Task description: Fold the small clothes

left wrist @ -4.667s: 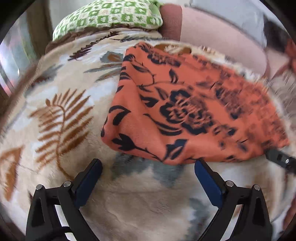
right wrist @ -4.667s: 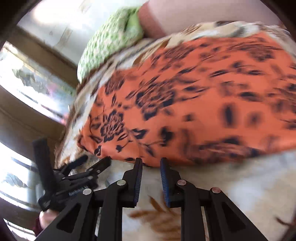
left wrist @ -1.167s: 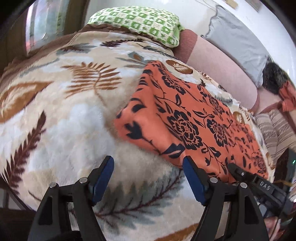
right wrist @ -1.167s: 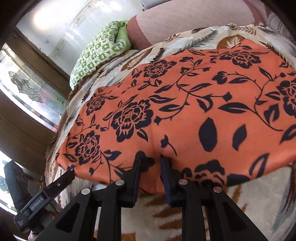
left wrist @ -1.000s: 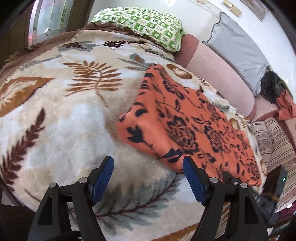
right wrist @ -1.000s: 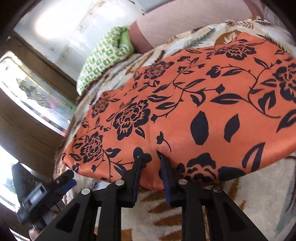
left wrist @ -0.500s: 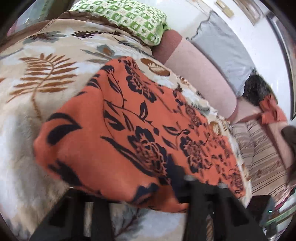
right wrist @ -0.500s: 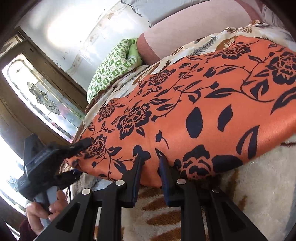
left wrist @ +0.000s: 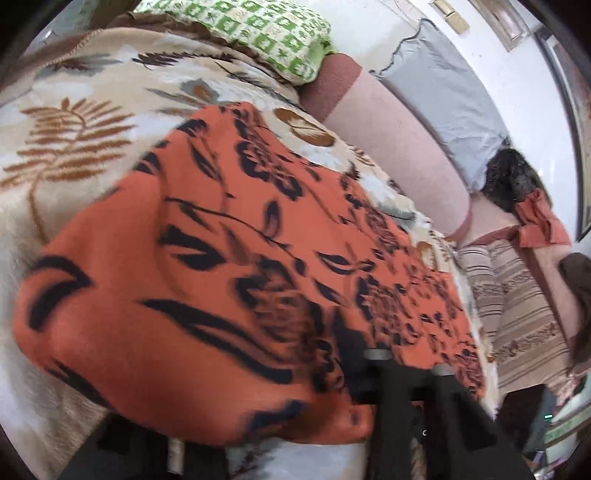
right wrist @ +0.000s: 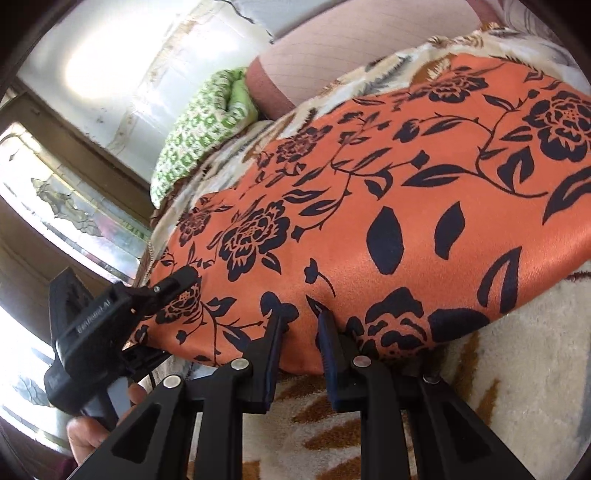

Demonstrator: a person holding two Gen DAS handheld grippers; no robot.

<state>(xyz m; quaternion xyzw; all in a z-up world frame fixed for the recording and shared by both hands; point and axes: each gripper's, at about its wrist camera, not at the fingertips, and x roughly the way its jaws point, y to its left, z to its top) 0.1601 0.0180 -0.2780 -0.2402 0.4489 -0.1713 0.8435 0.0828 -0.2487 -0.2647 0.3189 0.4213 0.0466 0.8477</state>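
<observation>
An orange cloth with black flowers (left wrist: 221,258) lies on a leaf-patterned blanket (left wrist: 74,147). In the left wrist view its near corner is bunched up over my left gripper, whose jaws are closing with the cloth between them; only one dark finger (left wrist: 373,373) shows. The right wrist view has the left gripper (right wrist: 173,284) at the cloth's left corner, pinching it, with a hand (right wrist: 88,439) under it. My right gripper (right wrist: 299,332) is shut on the near edge of the orange cloth (right wrist: 406,184), which folds up between its blue pads.
A green checked pillow (left wrist: 251,33) and a pink bolster (left wrist: 388,147) lie at the far side, with a grey pillow (left wrist: 443,96) behind them. A striped cover (left wrist: 517,314) is at the right. A patterned glass window (right wrist: 74,206) stands at the left.
My left gripper moved forward onto the cloth's corner and its wide jaws closed on it; the cloth now rides up over its fingers. The right gripper kept its grip and place.
</observation>
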